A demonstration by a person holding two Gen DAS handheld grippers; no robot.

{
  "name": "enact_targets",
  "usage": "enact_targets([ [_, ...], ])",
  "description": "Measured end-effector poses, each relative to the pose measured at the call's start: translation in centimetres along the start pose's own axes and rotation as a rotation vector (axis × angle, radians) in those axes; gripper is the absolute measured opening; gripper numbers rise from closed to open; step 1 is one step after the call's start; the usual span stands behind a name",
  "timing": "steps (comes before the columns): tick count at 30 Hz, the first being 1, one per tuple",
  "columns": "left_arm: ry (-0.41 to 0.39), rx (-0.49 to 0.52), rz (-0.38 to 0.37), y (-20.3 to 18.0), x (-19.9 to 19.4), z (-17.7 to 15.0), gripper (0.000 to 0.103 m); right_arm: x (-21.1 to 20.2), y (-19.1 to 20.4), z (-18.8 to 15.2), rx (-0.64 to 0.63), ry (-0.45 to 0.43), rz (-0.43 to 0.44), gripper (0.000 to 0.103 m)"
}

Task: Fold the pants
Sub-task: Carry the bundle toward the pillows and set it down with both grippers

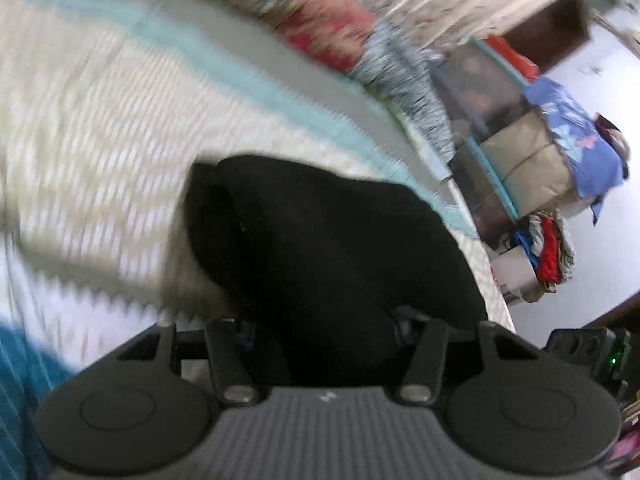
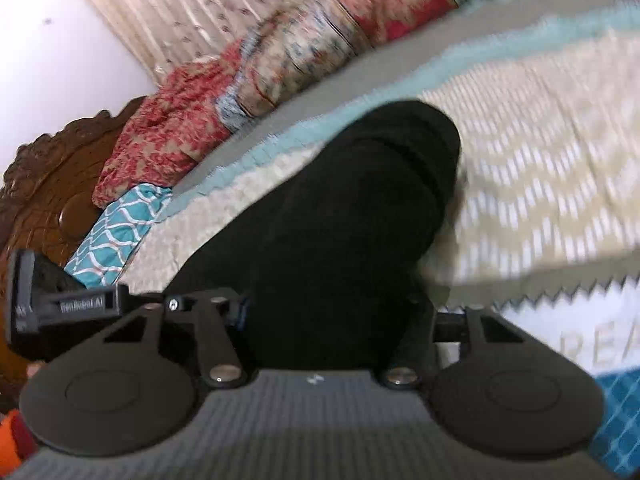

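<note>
It's a bedroom, and the whole thing plays out on a bed (image 1: 100, 128) covered with a cream zigzag-patterned spread with a pale teal border. Both views are pretty smeared.

The black pants (image 1: 320, 240) are bunched up right in front of the left gripper (image 1: 324, 332), and the fabric runs down between its two fingers, filling the gap. The fingertips themselves are buried in black cloth, so I can't tell whether the pads are actually pinching it or just sitting partly closed around it. Same story on the other side: the right gripper (image 2: 332, 320) has the pants (image 2: 352, 208) heaped between its fingers, jaws roughly half open, tips hidden, so I can't say if it grips.

Off the bed's edge in the left wrist view there's a clear storage bin (image 1: 484, 92) with stuff inside too blurry to name, a tan box (image 1: 528, 160) next to it with a blue cloth (image 1: 576, 128) draped over, and a small pile of red and blue clothes (image 1: 544, 248) lower down.

In the right wrist view, red floral bedding (image 2: 160, 140) and patterned pillows (image 2: 296, 60) line the far edge of the bed, a teal wavy-print cloth (image 2: 116, 236) lies by the carved wooden headboard (image 2: 48, 184), and a curtain (image 2: 200, 4) hangs behind.
</note>
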State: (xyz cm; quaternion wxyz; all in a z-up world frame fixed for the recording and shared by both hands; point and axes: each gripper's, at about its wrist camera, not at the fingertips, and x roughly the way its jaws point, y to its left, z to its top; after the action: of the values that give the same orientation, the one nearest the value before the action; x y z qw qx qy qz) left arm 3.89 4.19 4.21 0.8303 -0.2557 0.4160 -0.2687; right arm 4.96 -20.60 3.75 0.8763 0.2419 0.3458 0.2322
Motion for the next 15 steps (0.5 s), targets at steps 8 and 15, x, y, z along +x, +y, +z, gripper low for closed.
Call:
enact_targets([
  [8, -0.164, 0.136, -0.06, -3.4, 0.1, 10.6, 0.05, 1.0, 1.6, 9.0, -0.082, -0.217, 0.064, 0.055],
  [15, -0.306, 0.24, 0.018, -3.3, 6.0, 20.3, 0.051, 6.8, -0.5, 17.3, -0.142, -0.351, 0.051, 0.055],
])
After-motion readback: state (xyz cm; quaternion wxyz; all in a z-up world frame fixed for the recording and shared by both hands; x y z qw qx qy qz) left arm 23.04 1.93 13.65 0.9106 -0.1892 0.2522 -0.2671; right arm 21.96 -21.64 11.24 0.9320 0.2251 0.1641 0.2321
